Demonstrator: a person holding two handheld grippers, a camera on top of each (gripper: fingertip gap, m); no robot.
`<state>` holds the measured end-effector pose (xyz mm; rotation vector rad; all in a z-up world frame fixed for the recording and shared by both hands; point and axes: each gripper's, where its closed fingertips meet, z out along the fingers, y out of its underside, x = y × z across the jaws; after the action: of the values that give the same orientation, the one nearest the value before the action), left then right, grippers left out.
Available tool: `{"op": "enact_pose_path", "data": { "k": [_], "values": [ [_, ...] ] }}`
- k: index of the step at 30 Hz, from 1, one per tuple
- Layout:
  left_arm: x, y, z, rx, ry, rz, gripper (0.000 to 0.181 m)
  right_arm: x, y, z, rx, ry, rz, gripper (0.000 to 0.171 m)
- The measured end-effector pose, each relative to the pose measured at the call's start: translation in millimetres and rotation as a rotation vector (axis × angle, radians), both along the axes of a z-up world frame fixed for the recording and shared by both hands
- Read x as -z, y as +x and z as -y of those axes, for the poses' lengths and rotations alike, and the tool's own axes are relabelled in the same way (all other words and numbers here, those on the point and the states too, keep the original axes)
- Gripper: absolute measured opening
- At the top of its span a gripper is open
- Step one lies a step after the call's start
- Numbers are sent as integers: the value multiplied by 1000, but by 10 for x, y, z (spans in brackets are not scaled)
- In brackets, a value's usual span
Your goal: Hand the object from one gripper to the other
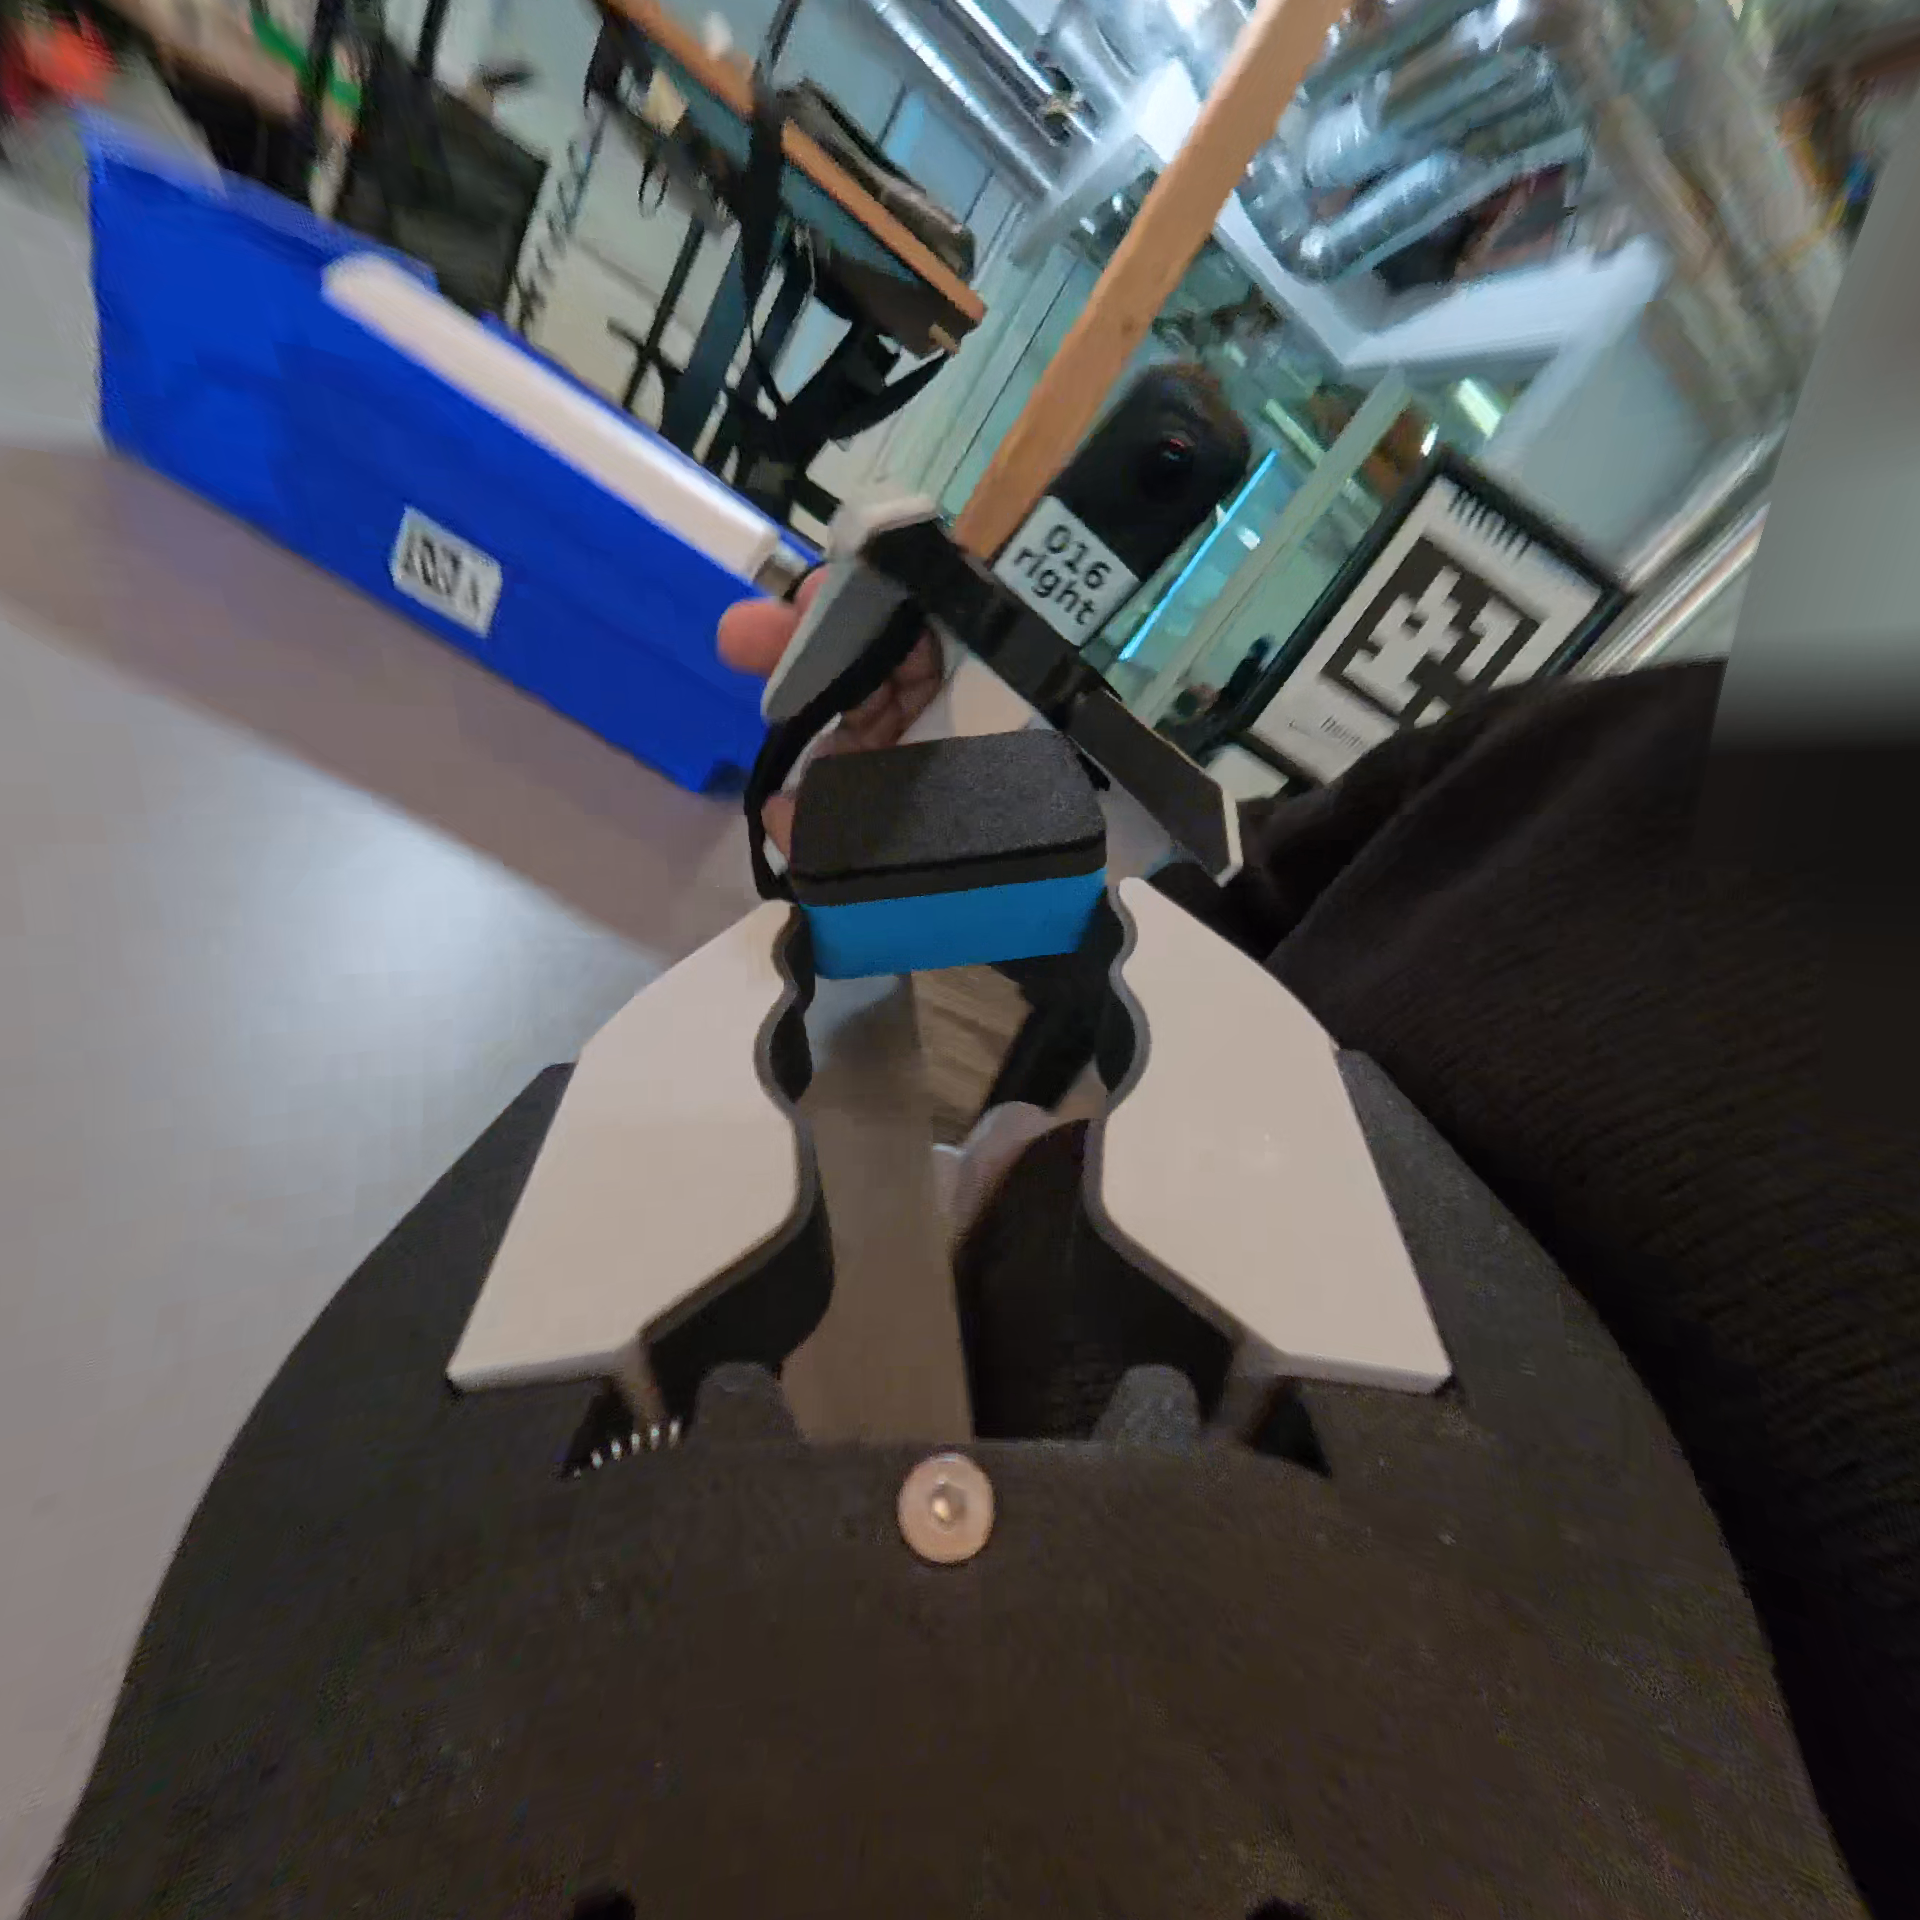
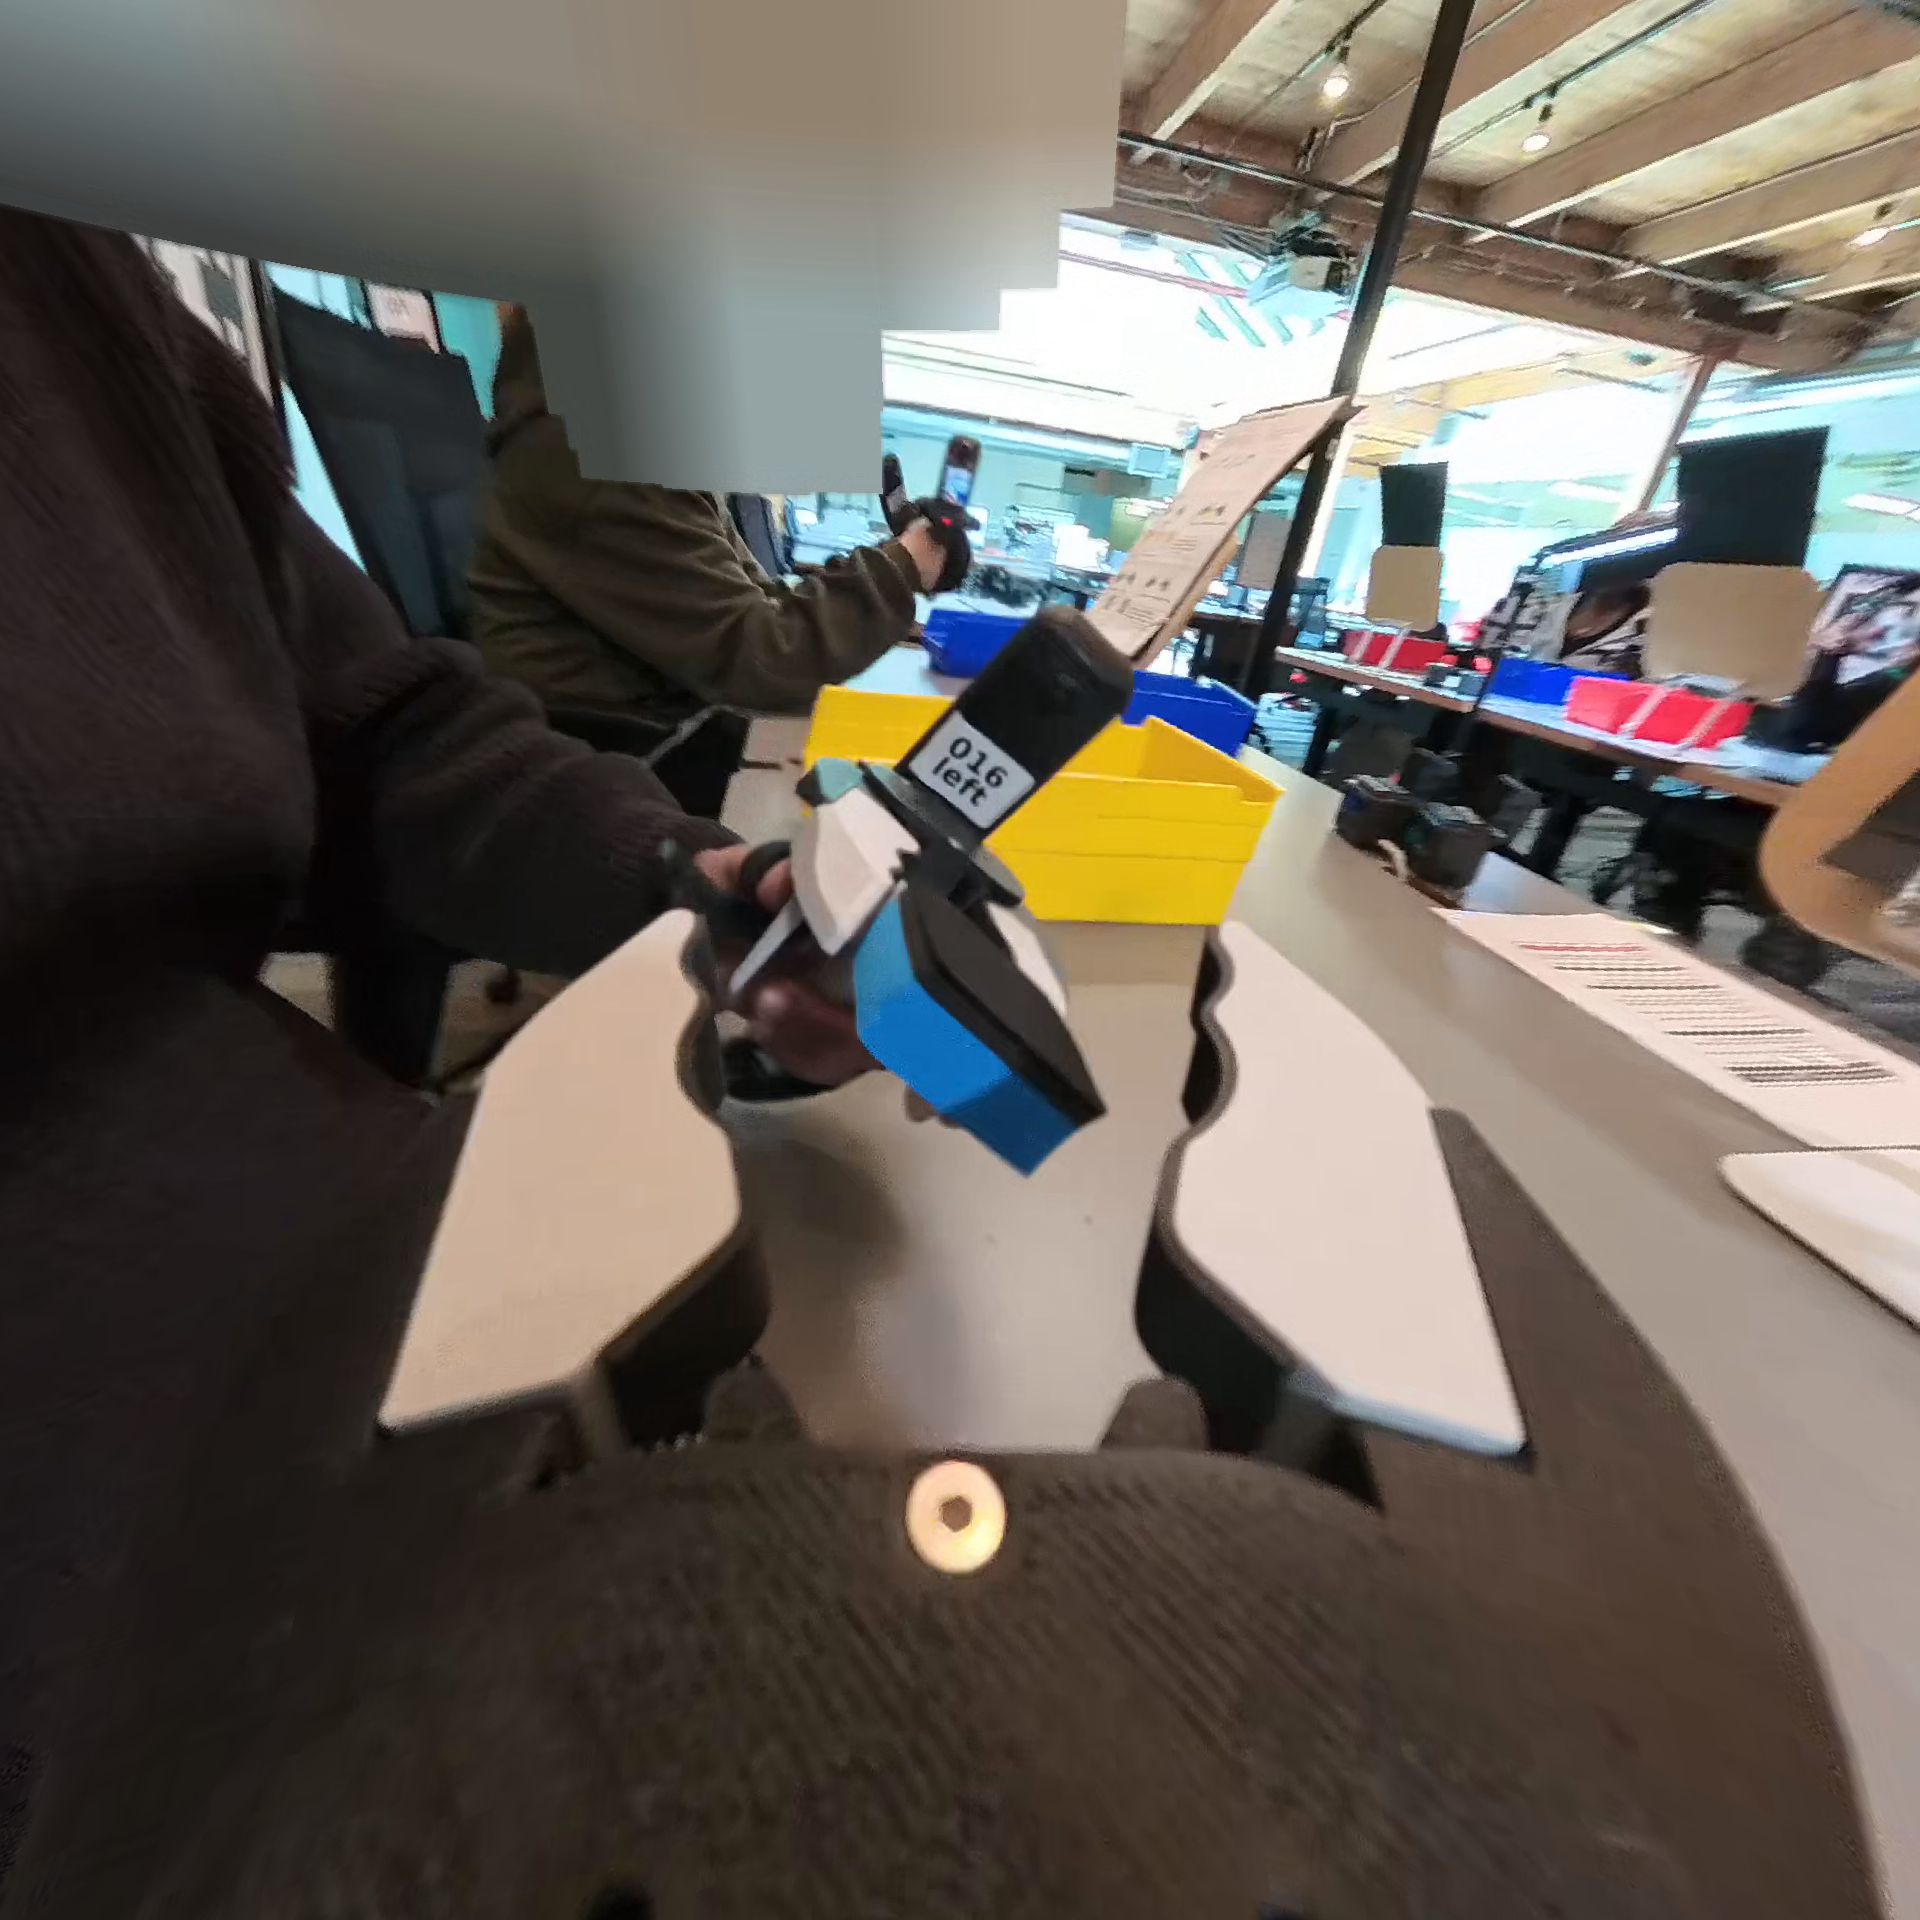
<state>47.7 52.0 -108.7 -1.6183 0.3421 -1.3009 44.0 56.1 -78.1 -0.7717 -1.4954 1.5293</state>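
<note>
Workshop benches, ceiling beams and stacked bins fill the background of both views, with a pale grey table [image 2: 1351, 935] running beneath the grippers. At the left of the left wrist view a blue bin [image 1: 395, 499] sits on the tabletop, blurred. At centre frame the left gripper [image 1: 956, 925] has its two pale fingers [image 1: 665, 1143] closed onto a block with a blue body and a black foam top, the object [image 1: 951, 852], pinched at the very tips and held clear of the table. Just above and to the right of it the right gripper [image 1: 1039, 665] shows as a dark body with a camera stalk, a hand [image 1: 764, 634] around its grip; its fingers are too foreshortened there to judge.

In the right wrist view a dark knitted sleeve [image 2: 312, 779] fills the left side. At centre, the block appears tilted, gripped in the far left gripper, in front of a yellow bin [image 2: 1143, 831]. The right gripper's own pale fingers stand wide apart on either side of the block, near it but touching nothing. A printed sheet [image 2: 1683, 1008] lies on the table at the right.
</note>
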Motion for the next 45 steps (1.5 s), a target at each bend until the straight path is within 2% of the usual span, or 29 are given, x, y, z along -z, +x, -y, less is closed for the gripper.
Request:
{"op": "enact_pose_path", "data": {
  "k": [3, 5, 7, 12, 16, 18, 28, 32, 33, 35, 39, 42, 45],
  "values": [
    [75, -75, -55, 60, -248, 266, 55, 130, -46, 12, 47, 132, 29, 86],
    [99, -144, -88, 85, -361, 436, 55, 251, -84, 6, 87, 237, 64, 79],
    [140, -170, -106, 100, -419, 507, 56, 398, -140, -67, 158, 331, 129, 70],
    [149, -34, -44, 154, -409, 415, 56, 546, -174, -100, 181, 383, 191, 61],
    [185, 44, -12, 176, -403, 355, 56, 500, -134, -28, 125, 331, 175, 40],
    [176, 41, -13, 185, -413, 382, 56, 509, -115, -5, 102, 311, 189, 24],
    [152, 60, -12, 213, -392, 428, 57, 487, -94, 22, 79, 250, 235, 23],
    [155, 21, -123, 81, -303, 364, 102, 529, -132, -91, 137, 207, 301, 23],
    [156, 14, -135, 62, -281, 340, 105, 548, -137, -126, 145, 182, 324, 23],
    [173, 1, -152, 30, -246, 283, 106, 565, -142, -180, 145, 92, 368, 23],
    [154, -82, -200, -81, -111, 129, 98, 493, -128, -182, 53, -172, 414, 23],
    [96, -148, -225, -183, 56, -49, 100, 451, -123, -179, -28, -380, 454, 23],
    [98, -86, -199, -221, 220, -283, 108, 441, -116, -160, -107, -535, 499, 23]
  ]
}}
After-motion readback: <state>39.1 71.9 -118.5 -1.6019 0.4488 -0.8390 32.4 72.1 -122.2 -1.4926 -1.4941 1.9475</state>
